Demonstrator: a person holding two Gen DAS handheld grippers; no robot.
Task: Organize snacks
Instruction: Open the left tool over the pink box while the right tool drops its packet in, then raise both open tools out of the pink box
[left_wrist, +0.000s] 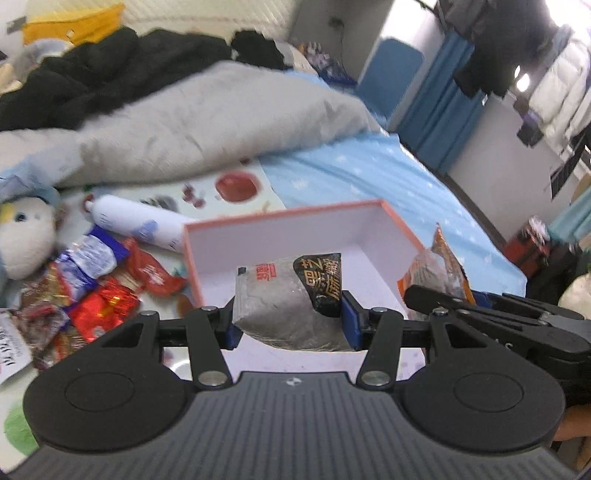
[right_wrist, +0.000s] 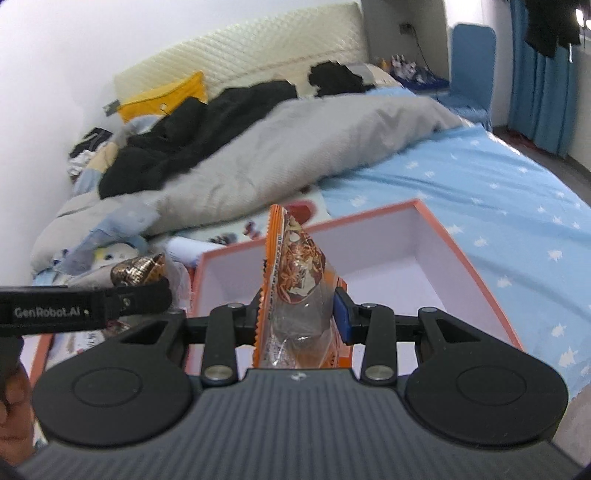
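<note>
The left gripper (left_wrist: 291, 317) squeezes a gray pack (left_wrist: 291, 310); the right gripper (right_wrist: 295, 314) squeezes an orange pack (right_wrist: 295, 273) (both above the box (right_wrist: 476, 273), mid-frame, ready to drop in).

Grey duvet (left_wrist: 207, 122) bunched across bed; black clothing (left_wrist: 96, 77) heaped on it; yellow cushion (right_wrist: 166, 98) against quilted headboard (right_wrist: 251, 51); plush toy (left_wrist: 26, 236) at left; blue star-print sheet (right_wrist: 480, 192); blue curtains (left_wrist: 439, 107) beyond.

light: bright, even daylight | glare: window (left_wrist: 569, 22) blown out | blur: background soft | edges: fisheye-bent, dark corners
</note>
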